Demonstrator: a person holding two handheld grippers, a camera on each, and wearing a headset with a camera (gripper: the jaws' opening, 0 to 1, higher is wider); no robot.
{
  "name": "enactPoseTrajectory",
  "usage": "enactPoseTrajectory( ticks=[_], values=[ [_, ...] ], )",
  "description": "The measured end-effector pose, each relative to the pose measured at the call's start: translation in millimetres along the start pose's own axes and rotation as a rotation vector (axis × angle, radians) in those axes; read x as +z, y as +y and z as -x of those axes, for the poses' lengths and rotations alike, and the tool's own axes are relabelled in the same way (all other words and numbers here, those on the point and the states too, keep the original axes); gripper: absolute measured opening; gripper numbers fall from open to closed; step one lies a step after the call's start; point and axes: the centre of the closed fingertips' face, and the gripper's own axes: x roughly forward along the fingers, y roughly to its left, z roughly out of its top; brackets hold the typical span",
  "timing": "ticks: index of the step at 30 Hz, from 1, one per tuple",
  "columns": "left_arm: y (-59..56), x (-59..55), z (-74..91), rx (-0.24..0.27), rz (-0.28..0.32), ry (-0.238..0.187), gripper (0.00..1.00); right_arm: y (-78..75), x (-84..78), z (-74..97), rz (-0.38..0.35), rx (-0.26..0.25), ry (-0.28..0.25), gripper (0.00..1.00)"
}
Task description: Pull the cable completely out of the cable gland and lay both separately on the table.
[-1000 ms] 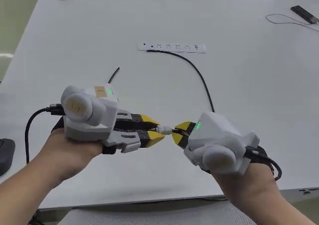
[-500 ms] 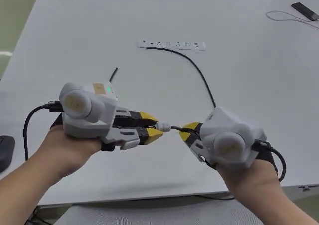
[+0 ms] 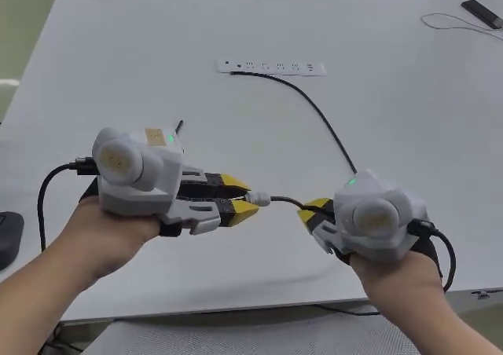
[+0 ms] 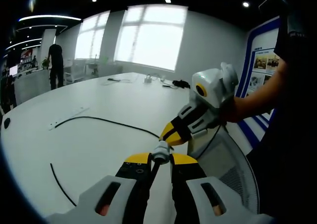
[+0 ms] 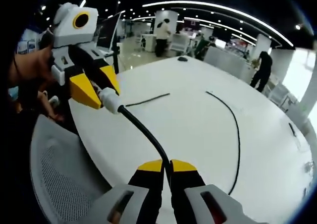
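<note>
Left gripper (image 3: 245, 200): clamped on white cable gland (image 3: 260, 200)
Right gripper (image 3: 314, 211): clamped on black cable (image 3: 288, 202), near right
Cable: end inside gland

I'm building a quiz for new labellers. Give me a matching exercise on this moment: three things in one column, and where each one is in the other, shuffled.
Things:
1. cable gland
2. cable running from the gland
3. power strip

Places:
A. lying flat on the table
B. clamped in the right gripper
C. clamped in the left gripper

Pairs: 1-C, 2-B, 3-A
</note>
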Motion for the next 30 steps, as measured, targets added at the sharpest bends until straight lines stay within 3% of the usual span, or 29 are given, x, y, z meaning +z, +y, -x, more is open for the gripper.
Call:
enactPoseTrajectory(
  ticks=[3,18,30],
  values=[
    [1.0,1.2,0.4,0.008,0.007,-0.007,0.15,-6.7,-7.6,-2.6,-0.092,-0.002,0.007,0.0],
    [0.7,-5.0,0.9,0.013,0.007,0.012,0.15,-4.3,-13.9,1.2,-0.04,0.008,0.015,0.01],
    [1.3,-1.8,3.4,0.017,0.009,0.012,0.15,-1.0,-6.1,9.4,0.011,0.011,0.006,0.03]
  ],
)
